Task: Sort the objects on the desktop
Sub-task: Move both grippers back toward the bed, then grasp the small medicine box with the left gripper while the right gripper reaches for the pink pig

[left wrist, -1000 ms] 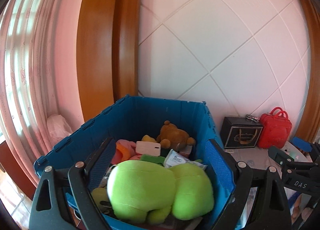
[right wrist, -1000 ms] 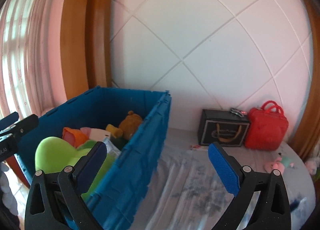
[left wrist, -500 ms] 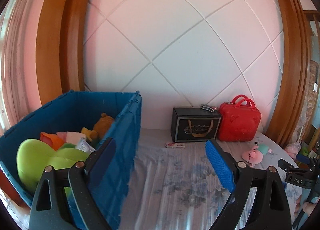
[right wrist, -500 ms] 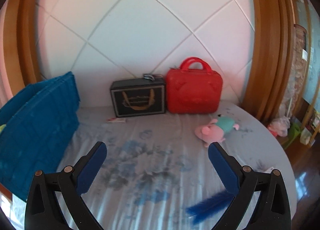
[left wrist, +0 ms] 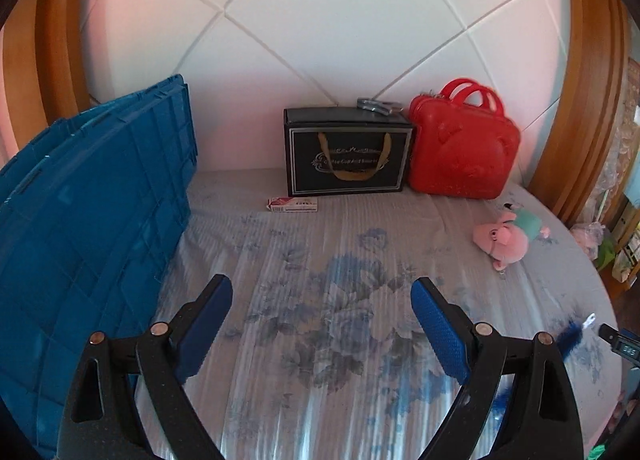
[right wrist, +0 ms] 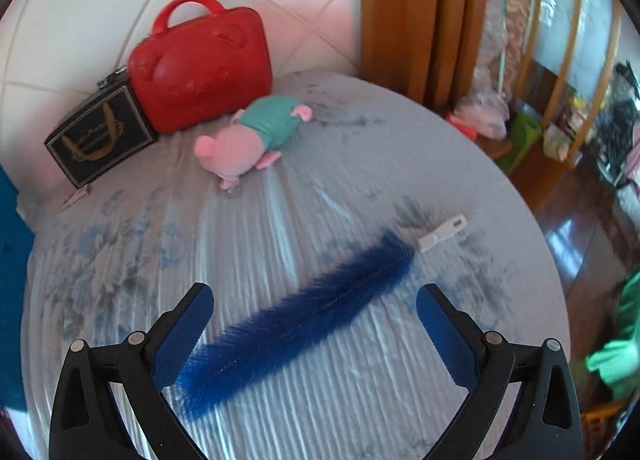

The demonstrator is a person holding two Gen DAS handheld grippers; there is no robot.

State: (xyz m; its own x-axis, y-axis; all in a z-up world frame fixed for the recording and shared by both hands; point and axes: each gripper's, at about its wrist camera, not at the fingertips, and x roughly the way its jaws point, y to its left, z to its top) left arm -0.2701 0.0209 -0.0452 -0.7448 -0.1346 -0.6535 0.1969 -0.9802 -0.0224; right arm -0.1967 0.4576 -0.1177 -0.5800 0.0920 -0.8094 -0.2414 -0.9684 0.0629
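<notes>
Right claw (right wrist: 314,310) over blurred blue feather (right wrist: 296,324) (tip hidden)

1. Blue crate (left wrist: 92,220), left of the frame.
2. Black box (left wrist: 346,154) with gold trim, beside a red case (left wrist: 464,152).
3. Pink pig plush (right wrist: 248,138), teal shirt.
4. Dark blue feather (right wrist: 296,324).
5. Pale grey-blue tablecloth (left wrist: 340,300), blue floral print.

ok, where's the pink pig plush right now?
The pink pig plush lies on the floral cloth just in front of the red case, at the right of the left wrist view and upper left of the right wrist view.
</notes>
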